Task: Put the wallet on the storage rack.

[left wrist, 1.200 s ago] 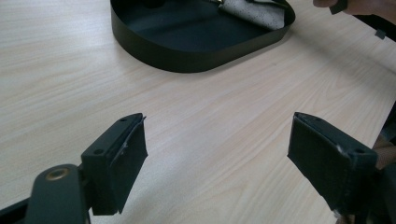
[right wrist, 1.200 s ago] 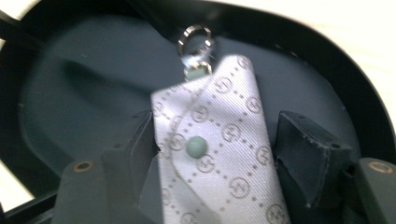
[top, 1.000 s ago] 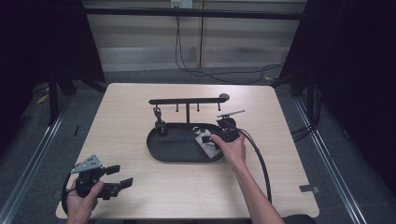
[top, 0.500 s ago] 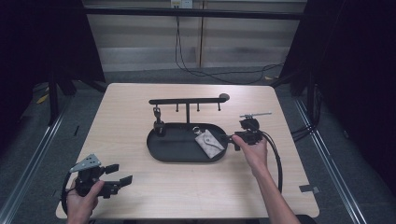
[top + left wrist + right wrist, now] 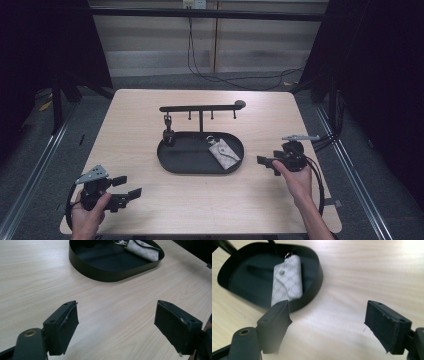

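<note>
A grey patterned key pouch [image 5: 224, 153] with a metal ring lies flat in the right half of a black oval tray [image 5: 200, 171]. My right gripper [image 5: 265, 165] hovers over the table just right of the tray, apart from it. Its jaws have just been opening and nothing is between them. The right gripper view has the pouch [image 5: 287, 280] and tray rim [image 5: 315, 287] ahead of the gripper [image 5: 327, 325]. My left gripper [image 5: 129, 186] rests open near the front left corner. From the left gripper [image 5: 116, 322] the tray [image 5: 105, 277] and pouch [image 5: 143, 251] lie farther off.
A black rack [image 5: 200, 108] with several hooks rises from the tray's back edge. A small black item [image 5: 169, 135] hangs from its left hook. Bare wooden table [image 5: 200, 205] surrounds the tray. A cable [image 5: 320, 185] loops from the right gripper.
My right gripper has drawn back out of the tray to the right, its jaws spreading, and the pouch stays lying in the tray. The left gripper has not moved.
</note>
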`<action>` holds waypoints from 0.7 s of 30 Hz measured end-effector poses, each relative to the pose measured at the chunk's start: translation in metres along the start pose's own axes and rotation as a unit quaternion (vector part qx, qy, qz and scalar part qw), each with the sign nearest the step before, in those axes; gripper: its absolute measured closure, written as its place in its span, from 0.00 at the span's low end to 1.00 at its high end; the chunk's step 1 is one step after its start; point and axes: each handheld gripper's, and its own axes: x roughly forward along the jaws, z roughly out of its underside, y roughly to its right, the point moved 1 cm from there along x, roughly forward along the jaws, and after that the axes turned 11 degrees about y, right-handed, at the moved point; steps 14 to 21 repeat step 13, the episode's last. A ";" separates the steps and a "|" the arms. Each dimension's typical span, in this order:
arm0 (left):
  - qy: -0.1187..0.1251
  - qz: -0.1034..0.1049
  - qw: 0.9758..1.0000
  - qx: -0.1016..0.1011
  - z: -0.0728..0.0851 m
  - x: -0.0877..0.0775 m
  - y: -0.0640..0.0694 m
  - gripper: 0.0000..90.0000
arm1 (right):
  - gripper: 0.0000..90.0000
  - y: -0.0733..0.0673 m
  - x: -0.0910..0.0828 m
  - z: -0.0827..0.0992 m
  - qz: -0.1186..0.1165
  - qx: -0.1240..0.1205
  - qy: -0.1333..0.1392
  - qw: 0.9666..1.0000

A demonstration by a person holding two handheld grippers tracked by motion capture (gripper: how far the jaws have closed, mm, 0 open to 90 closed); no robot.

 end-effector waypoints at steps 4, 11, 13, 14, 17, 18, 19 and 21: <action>0.000 0.000 1.000 0.000 0.000 0.000 0.000 0.21 | 0.22 -0.001 -0.018 0.016 0.002 -0.008 0.006 1.000; -0.005 0.000 1.000 0.004 0.000 0.002 0.000 0.21 | 0.21 0.019 -0.039 0.044 0.021 0.010 0.003 1.000; -0.004 0.002 1.000 0.005 0.000 0.001 0.001 0.21 | 0.22 0.025 -0.036 0.048 0.042 0.001 -0.016 0.999; -0.004 0.002 1.000 0.005 0.000 0.001 0.001 0.21 | 0.22 0.025 -0.036 0.048 0.042 0.001 -0.016 0.999; -0.004 0.002 1.000 0.005 0.000 0.001 0.001 0.21 | 0.22 0.025 -0.036 0.048 0.042 0.001 -0.016 0.999; -0.004 0.002 1.000 0.005 0.000 0.001 0.001 0.21 | 0.22 0.025 -0.036 0.048 0.042 0.001 -0.016 0.999; -0.004 0.002 1.000 0.005 0.000 0.001 0.001 0.21 | 0.22 0.025 -0.036 0.048 0.042 0.001 -0.016 0.999; -0.004 0.002 1.000 0.005 0.000 0.001 0.001 0.21 | 0.22 0.025 -0.036 0.048 0.042 0.001 -0.016 0.999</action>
